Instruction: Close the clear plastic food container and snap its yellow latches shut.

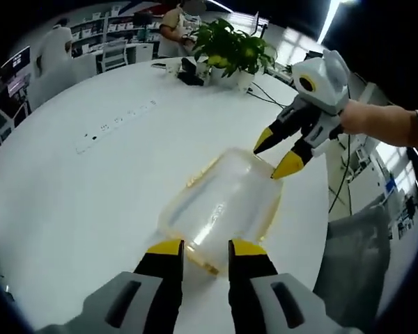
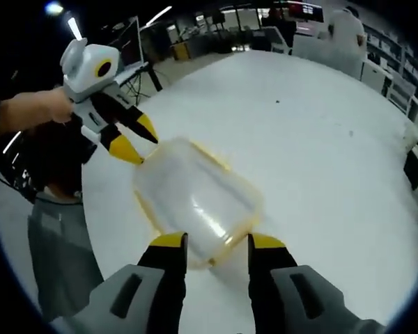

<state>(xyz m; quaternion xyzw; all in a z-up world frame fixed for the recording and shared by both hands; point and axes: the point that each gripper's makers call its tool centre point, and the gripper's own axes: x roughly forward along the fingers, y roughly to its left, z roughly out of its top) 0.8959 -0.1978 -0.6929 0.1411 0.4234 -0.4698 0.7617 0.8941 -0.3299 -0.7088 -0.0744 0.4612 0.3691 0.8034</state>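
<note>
**Two grippers at opposite ends of the container**

The clear plastic food container lies on the white round counter, its yellow-edged lid on top. The left gripper stands with jaws apart at the container's near end, yellow tips touching or just short of its rim (I cannot tell which). The right gripper sits at the container's far end, jaws also apart, holding nothing. Beyond the container stand a potted plant and a dark box beside it; a flat white strip lies to the container's left. No writing is readable.
</note>
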